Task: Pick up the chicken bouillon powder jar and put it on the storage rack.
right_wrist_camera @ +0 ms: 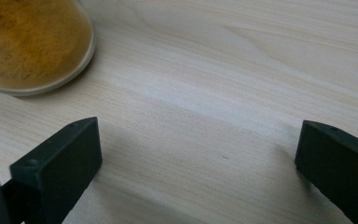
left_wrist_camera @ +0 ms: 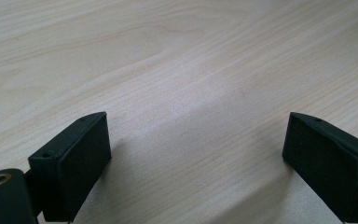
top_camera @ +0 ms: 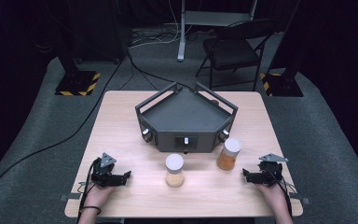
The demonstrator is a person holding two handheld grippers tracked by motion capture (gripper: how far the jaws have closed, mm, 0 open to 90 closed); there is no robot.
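Both grippers are resting low over the near edge of the wooden table, one at each side, each held in a hand of the person seated at the bottom of the high view.

The left gripper is sitting at the near left, pointing toward the middle of the table. Its jaws are standing wide apart, and in the left gripper view nothing but bare wood is lying between them. The pads are touching no object.

The right gripper is sitting at the near right, pointing inward toward the left one. Its jaws are also spread wide, and in the right gripper view the gap between them is showing only table surface. The pads are gripping nothing.

Two jars are standing upright between the grippers. The darker orange jar, white-lidded, is standing just in front of the right gripper and close to the front right corner of the tray; its rounded base is appearing at the upper left of the right gripper view, beyond the jaws and apart from them. The paler jar, also white-lidded, is standing near the table's centre line, between the two grippers and well apart from both.

A dark angular tray with a raised rail is occupying the middle of the table behind the jars.
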